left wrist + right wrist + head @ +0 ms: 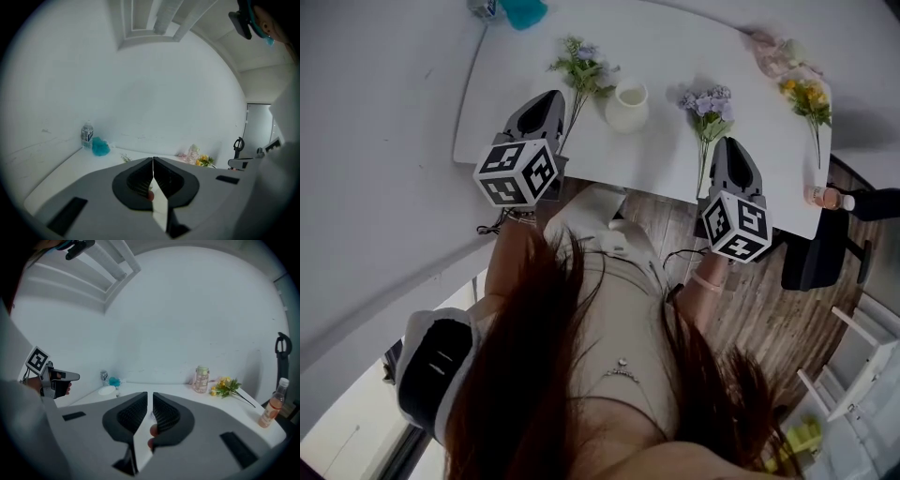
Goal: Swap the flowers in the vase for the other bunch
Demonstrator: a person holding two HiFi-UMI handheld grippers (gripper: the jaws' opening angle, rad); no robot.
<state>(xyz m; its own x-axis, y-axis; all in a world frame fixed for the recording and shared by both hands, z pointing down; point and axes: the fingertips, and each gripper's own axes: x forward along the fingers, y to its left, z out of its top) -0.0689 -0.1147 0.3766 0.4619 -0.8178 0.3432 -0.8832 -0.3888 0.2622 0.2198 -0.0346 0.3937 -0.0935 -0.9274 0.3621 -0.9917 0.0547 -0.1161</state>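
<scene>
A white vase (626,105) stands on the white table (675,47) with no flowers in it. One purple bunch (584,70) lies just left of it, another purple bunch (707,108) just right. A yellow bunch (807,98) lies at the table's right end, also in the right gripper view (228,386). My left gripper (551,98) hovers at the table's near edge by the left bunch, shut and empty (153,160). My right gripper (727,145) hovers over the stem of the right purple bunch, jaws together with nothing between them (150,395).
A water bottle (87,134) and a teal object (100,146) sit at the table's far left corner. A pinkish jar (202,379) stands near the yellow bunch. A bottle of pink liquid (273,408) is at the right edge. A dark chair (816,253) stands right of the table.
</scene>
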